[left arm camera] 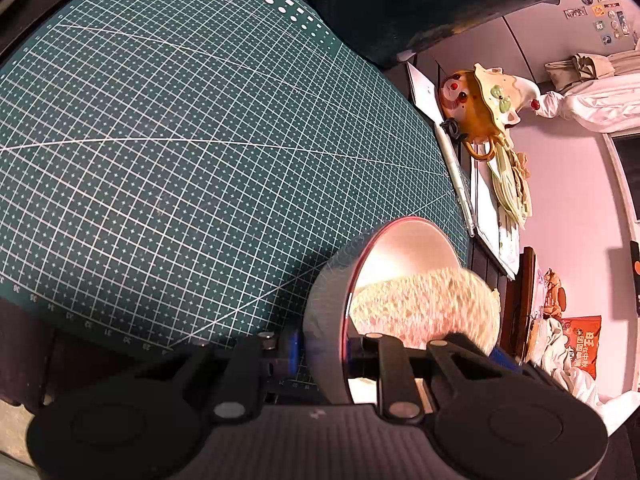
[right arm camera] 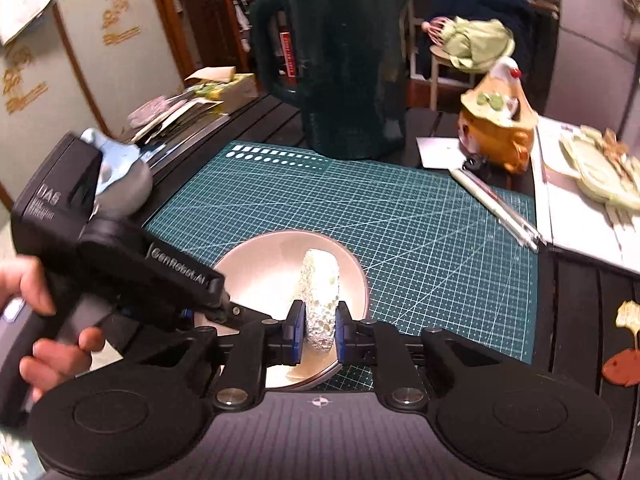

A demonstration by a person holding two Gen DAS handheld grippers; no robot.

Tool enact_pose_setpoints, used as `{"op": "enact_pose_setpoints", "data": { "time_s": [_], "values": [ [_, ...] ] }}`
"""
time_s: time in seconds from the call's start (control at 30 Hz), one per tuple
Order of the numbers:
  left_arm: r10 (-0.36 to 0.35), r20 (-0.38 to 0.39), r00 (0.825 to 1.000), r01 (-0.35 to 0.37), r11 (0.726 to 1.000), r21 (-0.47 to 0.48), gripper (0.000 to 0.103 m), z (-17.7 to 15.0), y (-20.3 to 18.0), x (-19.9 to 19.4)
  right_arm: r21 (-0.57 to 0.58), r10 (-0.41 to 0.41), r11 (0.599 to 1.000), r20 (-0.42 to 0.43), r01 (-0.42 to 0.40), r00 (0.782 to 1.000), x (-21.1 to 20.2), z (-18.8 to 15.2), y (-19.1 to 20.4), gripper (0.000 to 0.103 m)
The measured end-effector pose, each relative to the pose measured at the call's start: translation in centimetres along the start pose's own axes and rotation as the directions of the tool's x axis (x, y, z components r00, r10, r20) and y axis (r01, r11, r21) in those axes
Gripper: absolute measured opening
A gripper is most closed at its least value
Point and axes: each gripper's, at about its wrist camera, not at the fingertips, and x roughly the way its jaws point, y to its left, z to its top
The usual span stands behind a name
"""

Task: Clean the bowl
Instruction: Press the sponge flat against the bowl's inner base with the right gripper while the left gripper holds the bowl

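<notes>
Scrubbing is underway: right gripper jaws are clamping the sponge inside the bowl, whose rim the left gripper jaws are pinching; next, sweeping along the wall.

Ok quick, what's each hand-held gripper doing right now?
Left hand-held gripper: shut on the bowl rim.
Right hand-held gripper: shut on the sponge, inside the bowl.

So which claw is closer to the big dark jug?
Neither by much, but probably the right claw: it points at the jug across the mat, squeezing the sponge in the bowl. The left claw grips the bowl's rim beside it.
</notes>
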Motion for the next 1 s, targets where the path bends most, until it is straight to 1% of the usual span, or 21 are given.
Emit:
{"op": "enact_pose_setpoints", "data": {
  "time_s": [0.1,0.17,0.33,0.4,0.43,0.47,0.53,0.6,0.63,0.73,0.87,0.93,1.0],
  "values": [
    [-0.001,0.0,1.0,0.001,1.0,-0.001,0.02,0.0,0.0,0.0,0.029,-0.011,1.0,0.009,0.011,1.0,0.5,0.3,-0.2,0.024],
    [-0.001,0.0,1.0,0.001,1.0,-0.001,0.02,0.0,0.1,0.0,0.035,0.0,0.999,-0.007,0.0,1.0,1.2,0.4,-0.2,0.026],
    [0.0,0.0,1.0,0.0,1.0,-0.001,0.02,0.1,0.0,0.1,0.09,0.005,0.996,0.012,-0.006,1.0,2.1,0.6,-0.4,0.027],
    [0.0,0.0,1.0,0.0,1.0,-0.001,0.02,0.1,-0.1,0.1,0.103,0.001,0.995,0.028,-0.004,1.0,2.0,0.7,-0.5,0.019],
    [0.0,0.0,1.0,0.0,1.0,-0.002,0.02,0.1,-0.1,0.1,0.106,-0.003,0.994,0.038,-0.001,0.999,1.9,0.8,-0.5,0.018],
    [0.0,0.0,1.0,0.0,1.0,-0.002,0.02,0.2,-0.1,0.1,0.108,-0.007,0.994,0.049,0.002,0.999,1.8,0.8,-0.5,0.014],
    [-0.001,0.0,1.0,0.001,1.0,-0.002,0.02,0.2,-0.1,0.1,0.086,-0.02,0.996,0.077,0.013,0.997,1.0,1.0,0.1,0.013],
    [-0.001,0.0,1.0,0.001,1.0,-0.003,0.02,0.2,-0.2,0.1,0.056,-0.023,0.998,0.123,0.016,0.992,-0.1,0.9,0.6,0.013],
    [-0.001,0.0,1.0,0.001,1.0,-0.004,0.02,0.2,-0.2,0.1,0.049,-0.013,0.999,0.143,0.007,0.99,-0.6,0.9,0.8,0.013],
    [0.0,-0.001,1.0,0.0,1.0,-0.002,0.02,0.2,-0.3,0.1,0.022,0.019,0.999,0.166,-0.023,0.986,-1.1,0.5,1.0,0.013],
    [0.001,-0.001,1.0,-0.001,1.0,-0.002,0.02,0.3,-0.5,0.2,-0.063,-0.053,0.996,0.126,0.062,0.991,0.3,0.1,1.8,0.013],
    [0.0,-0.001,1.0,0.0,1.0,0.0,0.02,0.2,-0.3,0.1,-0.086,-0.095,0.99,0.181,0.112,0.979,-0.4,0.2,2.2,0.012],
    [0.001,-0.001,1.0,-0.001,1.0,0.001,0.019,0.3,-0.3,0.1,-0.107,-0.134,0.981,0.236,0.162,0.963,-1.1,0.2,2.5,0.012]
  ]
}}
